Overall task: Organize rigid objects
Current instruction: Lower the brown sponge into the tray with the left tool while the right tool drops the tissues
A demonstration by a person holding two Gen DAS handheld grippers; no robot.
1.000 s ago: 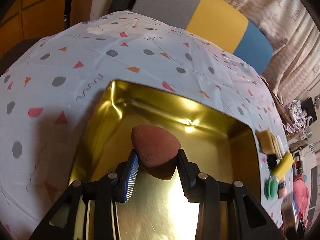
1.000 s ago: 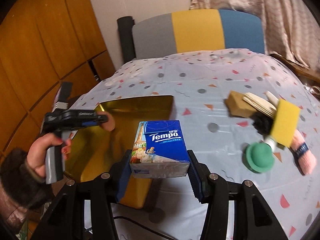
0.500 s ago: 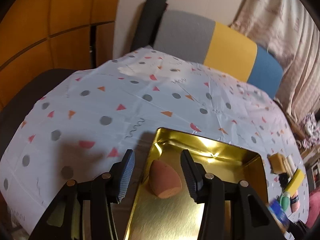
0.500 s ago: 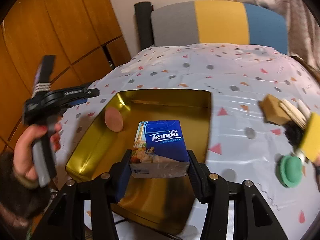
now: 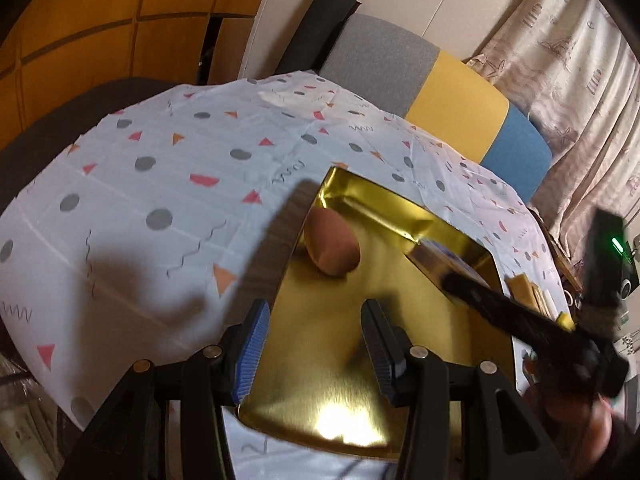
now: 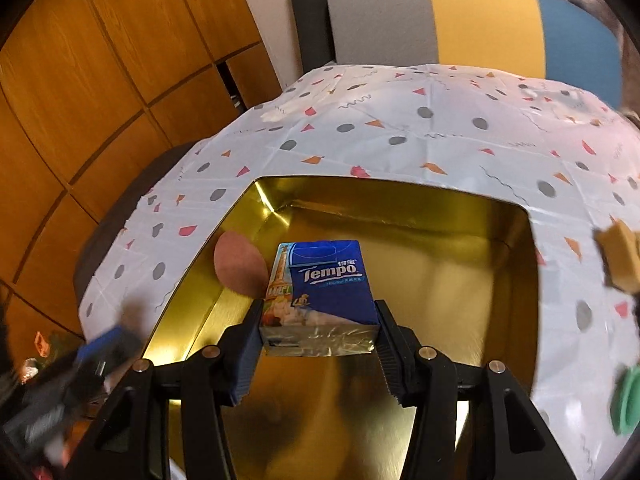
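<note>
The counter (image 6: 400, 128) wears a pale cloth with dots and triangles. On it sits a shiny gold tin tray (image 6: 400, 208), the biggest thing to fill. The right gripper (image 6: 318, 332) hangs over the tray, and its fingers squeeze a blue Tempo tissue pack (image 6: 324, 292) from both sides. I think the job now is to set the pack down inside. It would be good to lower it until it is flat on the tray floor, just beside the brown makeup sponge (image 6: 239, 266) in the left corner, and only then let go. The left gripper (image 5: 316, 344) has its fingers apart with nothing in them, over the tray's near edge. More small things wait on the cloth at the right.
</note>
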